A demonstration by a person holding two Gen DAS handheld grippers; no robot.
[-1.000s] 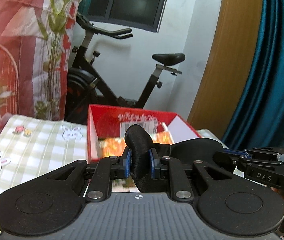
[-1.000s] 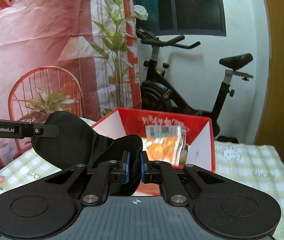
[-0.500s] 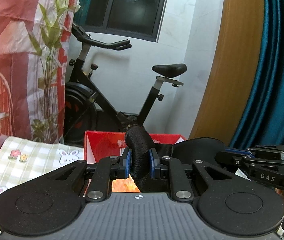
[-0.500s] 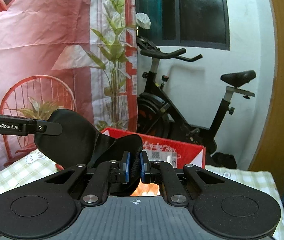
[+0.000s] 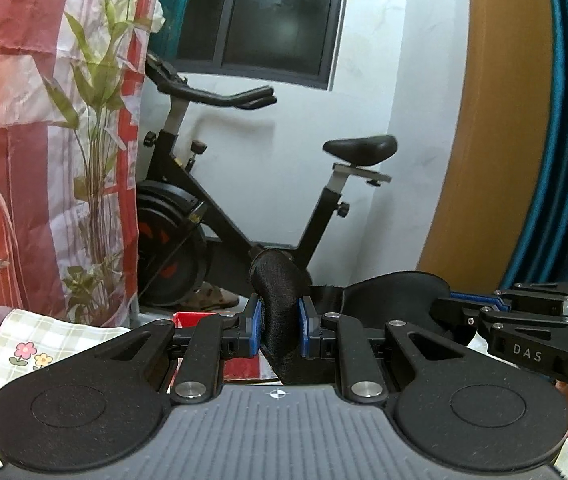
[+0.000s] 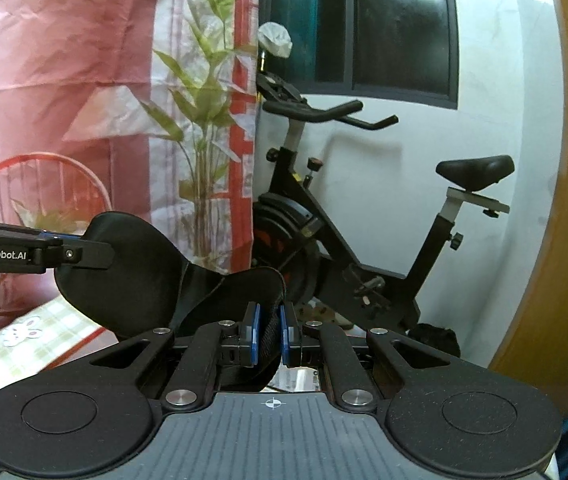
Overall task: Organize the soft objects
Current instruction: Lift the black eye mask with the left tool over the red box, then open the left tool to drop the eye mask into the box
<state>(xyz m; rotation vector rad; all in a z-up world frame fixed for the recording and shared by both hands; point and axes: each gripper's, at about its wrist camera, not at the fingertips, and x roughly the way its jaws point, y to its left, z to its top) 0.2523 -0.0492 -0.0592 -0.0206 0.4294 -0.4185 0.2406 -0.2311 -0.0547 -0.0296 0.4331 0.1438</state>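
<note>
A black soft eye mask (image 5: 275,280) is stretched between my two grippers, held above the table. My left gripper (image 5: 279,328) is shut on one lobe, which is bunched up between its blue pads. The other lobe (image 5: 396,292) runs right to my right gripper (image 5: 450,304). In the right wrist view, my right gripper (image 6: 269,332) is shut on a thin fold of the mask (image 6: 131,280), and my left gripper (image 6: 83,254) pinches the far lobe from the left. Only a sliver of the red box (image 5: 187,316) shows below the left fingers.
A checked tablecloth with rabbit and flower prints (image 5: 23,344) covers the table at lower left. Beyond the table stands a black exercise bike (image 5: 211,216) against a white wall. A red printed backdrop (image 5: 11,120) hangs at left, and a teal curtain (image 5: 564,140) at right.
Both grippers have moved forward together with the mask held between them. The red box has sunk almost out of both views, and the exercise bike looks nearer.
</note>
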